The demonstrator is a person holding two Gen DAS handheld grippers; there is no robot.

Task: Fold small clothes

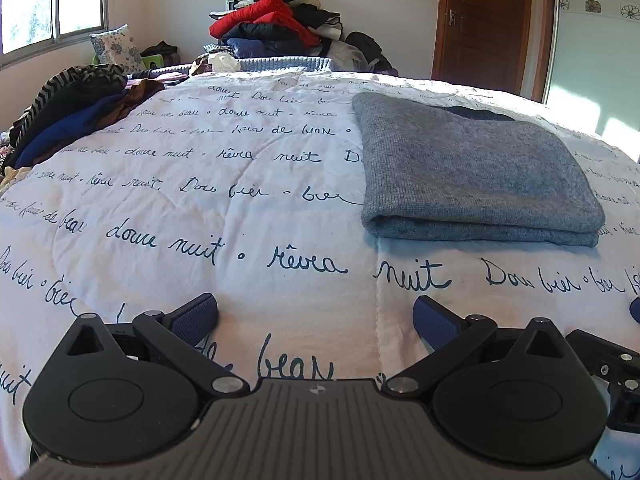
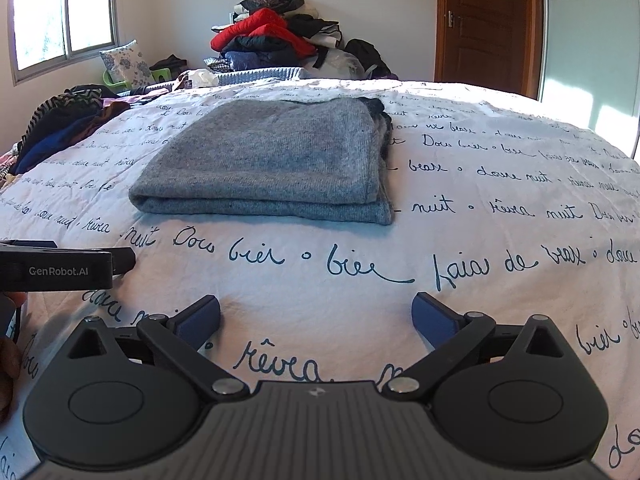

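Note:
A grey knit garment (image 1: pixel 472 176) lies folded into a neat rectangle on the white bedspread (image 1: pixel 200 208) with dark handwriting print. In the right wrist view the garment (image 2: pixel 272 160) sits ahead and slightly left, with a dark collar edge at its far right corner. My left gripper (image 1: pixel 316 314) is open and empty, low over the bedspread, with the garment ahead to its right. My right gripper (image 2: pixel 316 312) is open and empty, a short way in front of the garment's near fold. The left gripper's body (image 2: pixel 60 268) shows at the left edge of the right wrist view.
A loose heap of dark and striped clothes (image 1: pixel 72 108) lies on the bed's left side. A tall pile with a red jacket (image 1: pixel 264 20) stands beyond the far edge. A wooden door (image 1: pixel 484 20) is at the back right, a window (image 1: pixel 52 0) at the left.

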